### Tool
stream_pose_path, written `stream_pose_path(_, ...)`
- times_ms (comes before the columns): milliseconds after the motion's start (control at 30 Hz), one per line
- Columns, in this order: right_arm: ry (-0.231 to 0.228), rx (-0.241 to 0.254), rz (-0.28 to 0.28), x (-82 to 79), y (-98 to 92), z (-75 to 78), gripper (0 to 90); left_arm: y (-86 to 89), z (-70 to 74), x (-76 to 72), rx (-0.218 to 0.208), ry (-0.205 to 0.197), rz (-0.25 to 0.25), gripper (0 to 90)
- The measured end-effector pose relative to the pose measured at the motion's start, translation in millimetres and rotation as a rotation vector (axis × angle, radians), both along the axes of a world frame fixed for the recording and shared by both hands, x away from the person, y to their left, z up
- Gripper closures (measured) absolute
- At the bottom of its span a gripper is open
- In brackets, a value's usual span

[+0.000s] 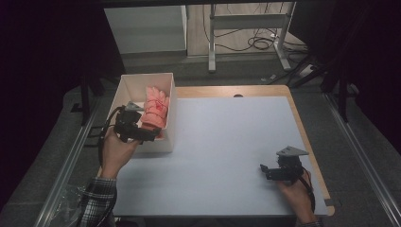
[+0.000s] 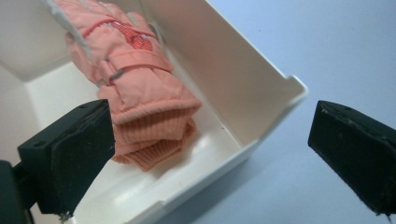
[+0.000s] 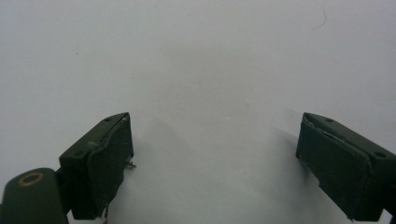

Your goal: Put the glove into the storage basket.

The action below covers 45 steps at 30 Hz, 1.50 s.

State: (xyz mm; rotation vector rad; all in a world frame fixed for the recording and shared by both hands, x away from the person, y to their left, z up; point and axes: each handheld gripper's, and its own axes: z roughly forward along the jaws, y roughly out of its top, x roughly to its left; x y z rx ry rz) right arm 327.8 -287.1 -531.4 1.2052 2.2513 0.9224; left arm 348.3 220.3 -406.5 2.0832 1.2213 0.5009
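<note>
A pair of pink winter gloves lies stacked in a white open box at the table's far left. In the left gripper view the knitted cuffs of the gloves point toward me, resting against the box's right wall. My left gripper hovers open over the box's near end. One jaw is inside the box beside the cuffs, the other outside over the table, and nothing is held. My right gripper rests low near the table's front right, open and empty above the bare white surface.
A white mat covers most of the wooden table, whose edge shows along the right. Beyond the table stand a metal desk frame and loose cables on the floor. Metal rails run along both sides.
</note>
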Motion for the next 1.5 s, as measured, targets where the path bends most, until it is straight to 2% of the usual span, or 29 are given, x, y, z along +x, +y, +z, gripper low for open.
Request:
stream_pose_path(367, 0.002, 0.000, -0.001, -0.1, 0.1, 0.3, 11.2, -7.4, -9.1, -20.1, -0.009, -0.016, -0.038, 0.7)
stream_pose_path(533, 0.001, 0.000, 0.000, 0.0, 0.1, 0.2, 11.2, -13.3, -20.5, -33.7, -0.023, -0.020, -0.067, 0.7)
stream_pose_path(867, 0.000, -0.001, 0.000, 0.0, 0.1, 0.2, 11.2, -24.8, -38.8, -49.7, -0.028, -0.022, -0.110, 0.6)
stream_pose_path(900, 0.000, -0.001, 0.000, 0.0, 0.1, 0.1, 11.2, -27.9, -43.1, -53.1, -0.038, -0.020, -0.120, 0.6)
stream_pose_path(1233, 0.000, -0.001, 0.000, 0.0, 0.2, 0.1, 11.2, -46.6, -60.7, -66.1, -0.059, -0.027, -0.173, 0.6)
stream_pose_path(1500, 0.000, 0.000, 0.000, -0.1, 0.1, 0.1, 11.2, -60.4, -75.7, -69.6, -0.065, -0.028, -0.202, 0.6)
